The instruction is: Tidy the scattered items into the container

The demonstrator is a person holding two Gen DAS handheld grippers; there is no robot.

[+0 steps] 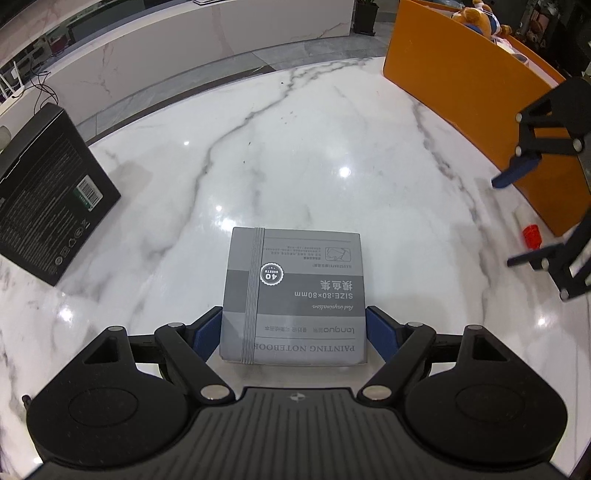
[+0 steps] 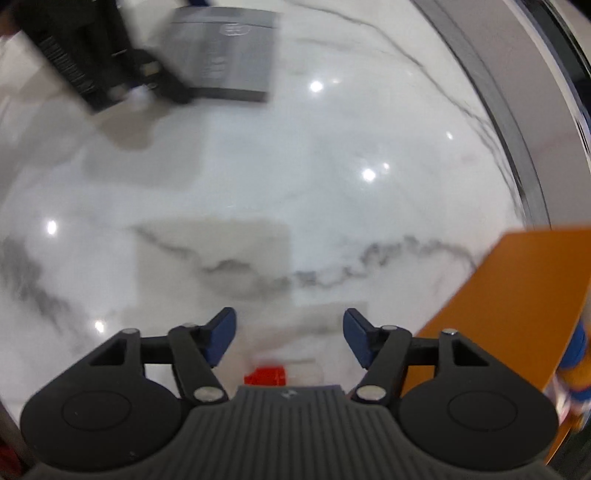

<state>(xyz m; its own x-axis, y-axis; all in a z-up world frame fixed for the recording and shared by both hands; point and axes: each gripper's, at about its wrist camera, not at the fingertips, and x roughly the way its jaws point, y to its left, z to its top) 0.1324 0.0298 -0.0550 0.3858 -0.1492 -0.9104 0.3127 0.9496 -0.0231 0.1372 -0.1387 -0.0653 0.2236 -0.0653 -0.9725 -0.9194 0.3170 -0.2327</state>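
A grey square painting notebook (image 1: 295,280) with an elastic band lies on the white marble table (image 1: 303,147). My left gripper (image 1: 293,334) points steeply down over it, and both blue pads (image 1: 207,332) press on its sides. In the right wrist view the notebook (image 2: 229,48) is blurred at the top. A white tube with a red cap (image 1: 528,230) lies beside the orange container (image 1: 461,92). My right gripper (image 1: 504,221) hovers over the tube with its jaws apart. In its own view the right gripper (image 2: 290,332) is open, with the red cap (image 2: 266,374) low between the fingers.
A black printed box (image 1: 44,192) stands at the table's left. A stuffed toy (image 1: 476,18) sits inside the orange container (image 2: 517,295). The round table's edge (image 2: 517,147) curves along the right, with a white counter (image 1: 184,44) beyond the far edge.
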